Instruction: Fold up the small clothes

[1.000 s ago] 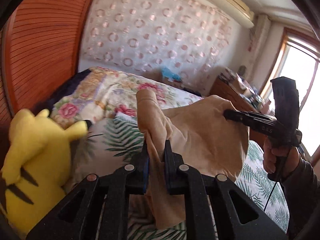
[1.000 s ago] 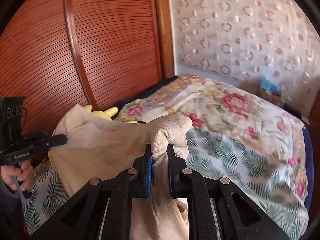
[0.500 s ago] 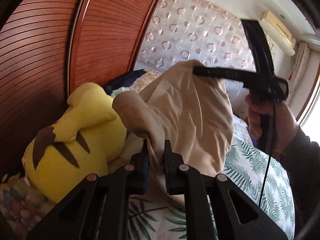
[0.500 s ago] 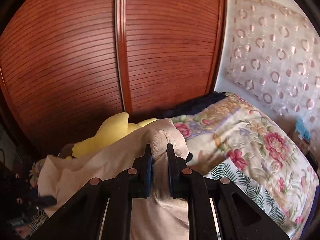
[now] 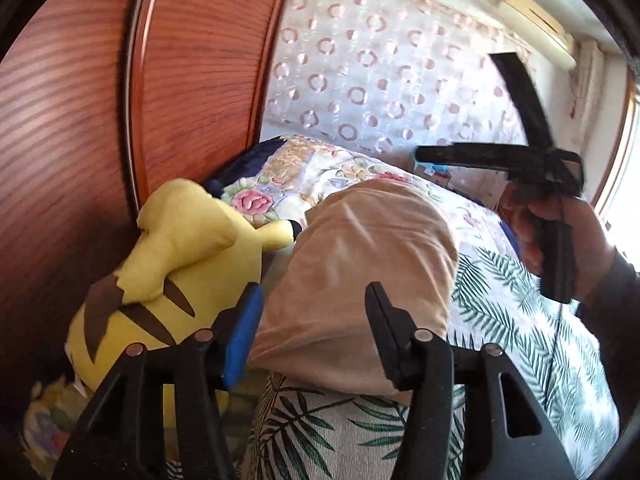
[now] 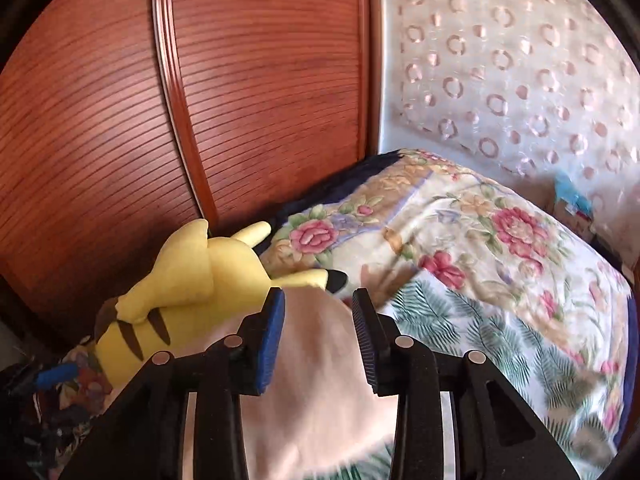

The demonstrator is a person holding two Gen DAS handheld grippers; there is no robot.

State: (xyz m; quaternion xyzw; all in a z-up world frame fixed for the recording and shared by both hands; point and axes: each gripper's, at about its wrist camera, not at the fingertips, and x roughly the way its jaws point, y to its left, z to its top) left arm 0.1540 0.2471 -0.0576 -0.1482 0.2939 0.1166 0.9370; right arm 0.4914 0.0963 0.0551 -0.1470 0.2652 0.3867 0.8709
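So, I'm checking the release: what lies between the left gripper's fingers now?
The beige garment, lying loose on the leaf-print bedspread. The left gripper has just been opening, and its fingers stand clear of the cloth; the left wrist view shows it.

The left gripper (image 5: 314, 328) points downward, its jaws just opened and standing apart, the fingers (image 5: 240, 332) pressing on nothing. The right gripper (image 6: 318, 328) has likewise just opened, jaws parted more narrowly. In the left view, a hand (image 5: 560, 236) in a dark sleeve grips its handle.
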